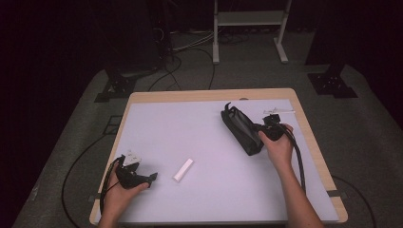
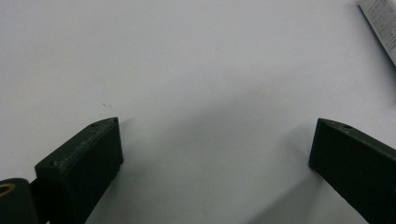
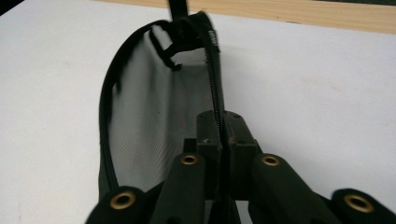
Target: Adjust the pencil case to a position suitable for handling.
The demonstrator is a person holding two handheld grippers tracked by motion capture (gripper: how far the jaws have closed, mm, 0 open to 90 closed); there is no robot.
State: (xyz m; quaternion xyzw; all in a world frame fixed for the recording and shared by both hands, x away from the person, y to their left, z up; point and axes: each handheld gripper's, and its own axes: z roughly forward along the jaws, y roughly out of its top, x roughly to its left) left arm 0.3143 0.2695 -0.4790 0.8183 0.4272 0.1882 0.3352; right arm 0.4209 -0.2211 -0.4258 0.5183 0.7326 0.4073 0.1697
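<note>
Dark floor with trailing cables surrounds our wooden counter (image 1: 142, 97), which is covered by a pale sheet. Toward its far right lies a black mesh zip pouch (image 1: 241, 129), running diagonally. Our right gripper (image 3: 219, 140) meets the pouch's near end: its jaws are pressed together on the zipper edge, which runs straight up between them, with the mesh panel spreading to their left in the right gripper view. Our left gripper (image 2: 215, 144) rests at the near left of the counter, well apart from the pouch, its jaws spread wide over bare sheet. A small white tube (image 1: 183, 170) lies just beside it.
</note>
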